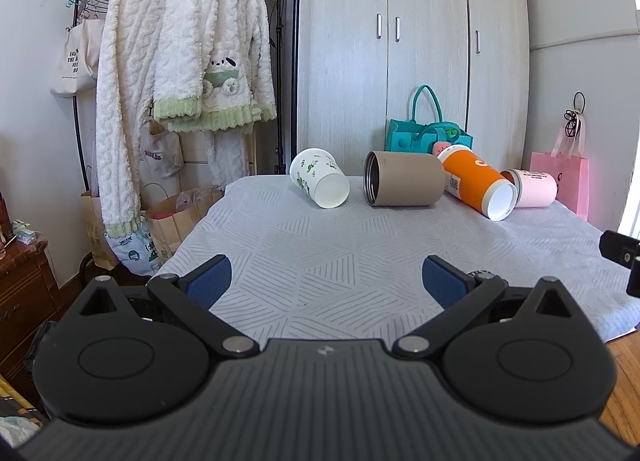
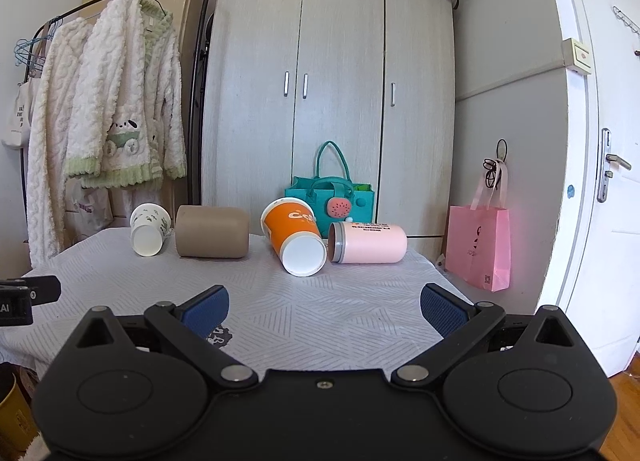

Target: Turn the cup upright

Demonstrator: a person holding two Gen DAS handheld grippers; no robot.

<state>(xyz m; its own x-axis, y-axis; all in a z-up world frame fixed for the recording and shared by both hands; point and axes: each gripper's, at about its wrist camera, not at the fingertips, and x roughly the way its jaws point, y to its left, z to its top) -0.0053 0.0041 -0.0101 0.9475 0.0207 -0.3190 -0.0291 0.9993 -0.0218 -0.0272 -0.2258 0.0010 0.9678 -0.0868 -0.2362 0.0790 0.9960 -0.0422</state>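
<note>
Several cups lie on their sides in a row at the far edge of the table (image 1: 328, 245): a white cup with green print (image 1: 320, 177) (image 2: 149, 228), a tan tumbler (image 1: 404, 179) (image 2: 212, 231), an orange cup (image 1: 478, 185) (image 2: 294, 235) and a pink cup (image 1: 534, 188) (image 2: 368, 242). My left gripper (image 1: 327, 281) is open and empty, near the table's front edge. My right gripper (image 2: 325, 309) is open and empty, also short of the cups.
A teal bag (image 1: 426, 133) stands behind the cups against the wardrobe (image 2: 332, 93). A pink bag (image 2: 478, 249) hangs at the right. A clothes rack with robes (image 1: 176, 73) and paper bags (image 1: 176, 217) stand left of the table.
</note>
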